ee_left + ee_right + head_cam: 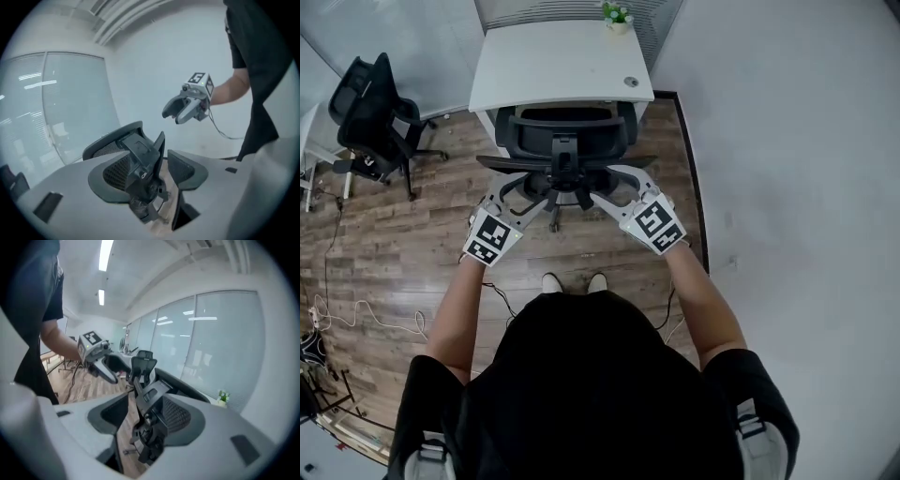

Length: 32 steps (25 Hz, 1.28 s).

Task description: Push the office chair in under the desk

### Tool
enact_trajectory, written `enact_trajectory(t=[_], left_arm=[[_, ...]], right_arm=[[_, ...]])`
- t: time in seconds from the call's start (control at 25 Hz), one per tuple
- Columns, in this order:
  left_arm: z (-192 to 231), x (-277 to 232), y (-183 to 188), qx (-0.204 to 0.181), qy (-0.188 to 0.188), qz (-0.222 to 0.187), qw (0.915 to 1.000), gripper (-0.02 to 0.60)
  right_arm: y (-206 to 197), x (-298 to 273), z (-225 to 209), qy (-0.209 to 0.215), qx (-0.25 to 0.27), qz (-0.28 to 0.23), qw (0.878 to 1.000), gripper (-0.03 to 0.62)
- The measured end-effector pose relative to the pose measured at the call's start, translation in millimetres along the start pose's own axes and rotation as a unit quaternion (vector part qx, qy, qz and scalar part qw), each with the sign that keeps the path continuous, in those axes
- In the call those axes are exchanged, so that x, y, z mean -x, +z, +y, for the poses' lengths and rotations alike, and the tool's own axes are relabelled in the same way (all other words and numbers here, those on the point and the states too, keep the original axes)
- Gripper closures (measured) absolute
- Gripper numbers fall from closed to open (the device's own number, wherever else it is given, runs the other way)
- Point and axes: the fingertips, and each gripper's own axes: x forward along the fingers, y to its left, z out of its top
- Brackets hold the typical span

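The black office chair (565,131) stands at the front of the white desk (553,66), its seat partly under the top and its backrest toward me. My left gripper (517,187) and right gripper (623,187) are low behind the backrest, one on each side of its centre spine. In the left gripper view the left gripper (152,171) stands wide open around the chair's back bracket (143,161), pads apart from it. The right gripper (145,416) is likewise open around the same bracket (150,394).
A second black chair (375,112) stands at the far left by another table. A small potted plant (617,17) sits on the desk's far edge. A white wall (787,141) runs close on the right. Cables (356,314) lie on the wood floor at left.
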Motion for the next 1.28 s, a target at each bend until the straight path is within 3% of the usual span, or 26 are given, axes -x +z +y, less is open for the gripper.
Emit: enact_trajectory(t=[0.12, 0.24, 0.44, 0.64, 0.84, 1.28], left_arm=[[-14, 17, 26, 0.051, 0.025, -0.06, 0.9966, 0.353], [-23, 32, 49, 0.059, 0.044, -0.111, 0.9911, 0.402], [-32, 48, 70, 0.089, 0.06, -0.157, 0.9818, 0.511], [-39, 47, 80, 0.097, 0.065, -0.167, 0.979, 0.586], [-40, 49, 96, 0.099, 0.062, -0.183, 0.9761, 0.586], [-35, 57, 124, 0.093, 0.069, -0.203, 0.9723, 0.586]], right_arm=[[27, 16, 10, -0.014, -0.042, -0.072, 0.996, 0.371], [43, 27, 18, -0.025, -0.057, -0.12, 0.991, 0.4], [63, 43, 29, -0.034, -0.075, -0.178, 0.981, 0.503], [66, 51, 34, -0.042, -0.078, -0.192, 0.977, 0.573], [76, 64, 30, -0.044, -0.096, -0.21, 0.972, 0.592], [98, 78, 24, -0.05, -0.075, -0.231, 0.969, 0.592]])
